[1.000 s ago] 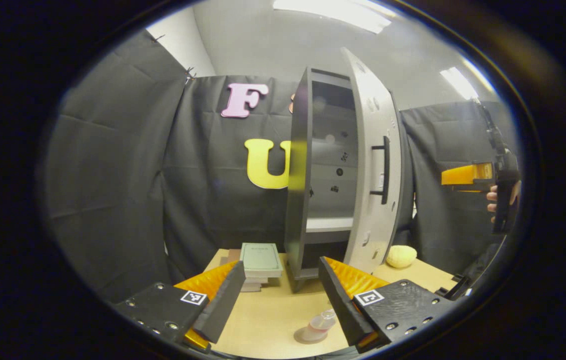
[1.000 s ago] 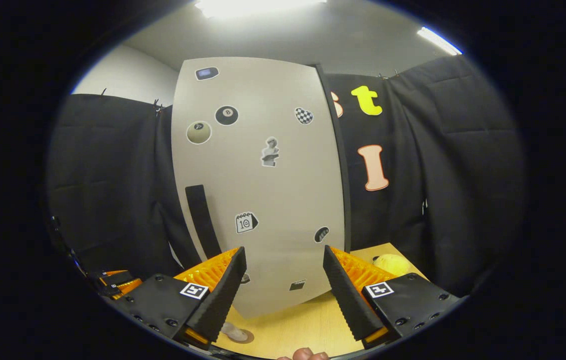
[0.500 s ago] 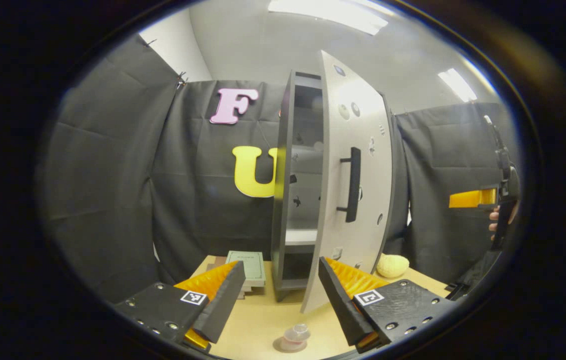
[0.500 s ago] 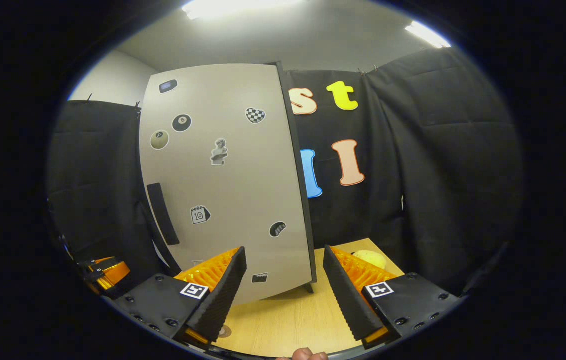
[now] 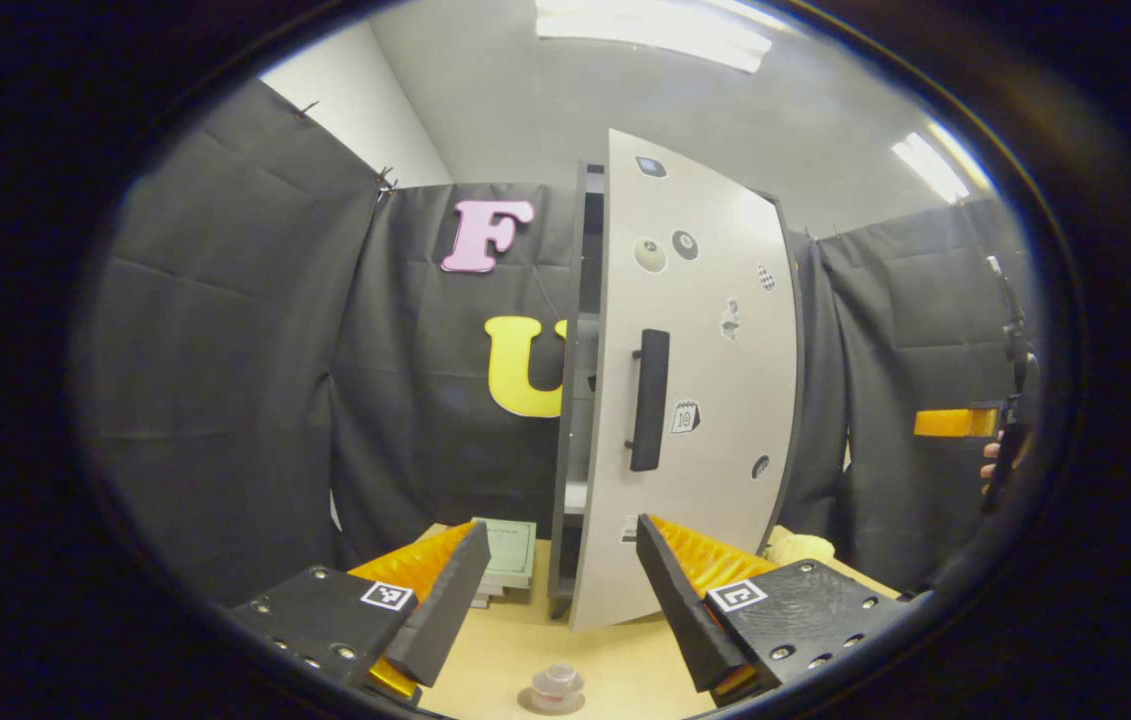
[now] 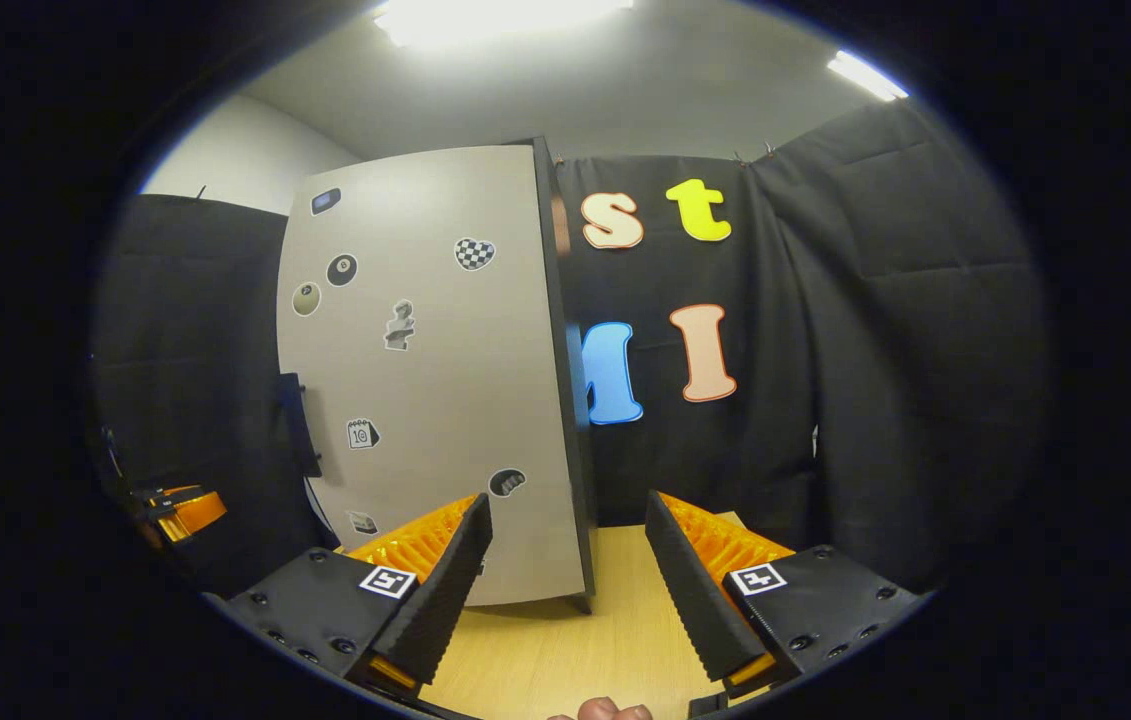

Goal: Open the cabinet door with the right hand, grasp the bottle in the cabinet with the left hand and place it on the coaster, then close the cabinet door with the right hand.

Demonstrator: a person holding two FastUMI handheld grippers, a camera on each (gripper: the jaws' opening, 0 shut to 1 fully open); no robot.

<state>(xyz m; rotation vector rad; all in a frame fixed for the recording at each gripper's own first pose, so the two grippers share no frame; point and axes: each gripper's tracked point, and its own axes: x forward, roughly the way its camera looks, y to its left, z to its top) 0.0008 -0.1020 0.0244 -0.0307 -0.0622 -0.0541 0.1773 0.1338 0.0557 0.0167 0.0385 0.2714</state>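
On the worktop (image 5: 615,665) stands the cabinet (image 5: 570,400), its door (image 5: 695,400) almost shut; nearer, the bottle (image 5: 556,684) sits on its coaster (image 5: 531,702). Left gripper (image 5: 557,600) and right gripper (image 6: 565,590) fingers spread apart, empty.

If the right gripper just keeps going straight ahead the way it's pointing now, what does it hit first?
Probably the hinge-side edge of the light grey cabinet door, which stands just left of the line between the open right gripper fingers. Depth is unclear; slightly right, it would reach the black cloth wall.
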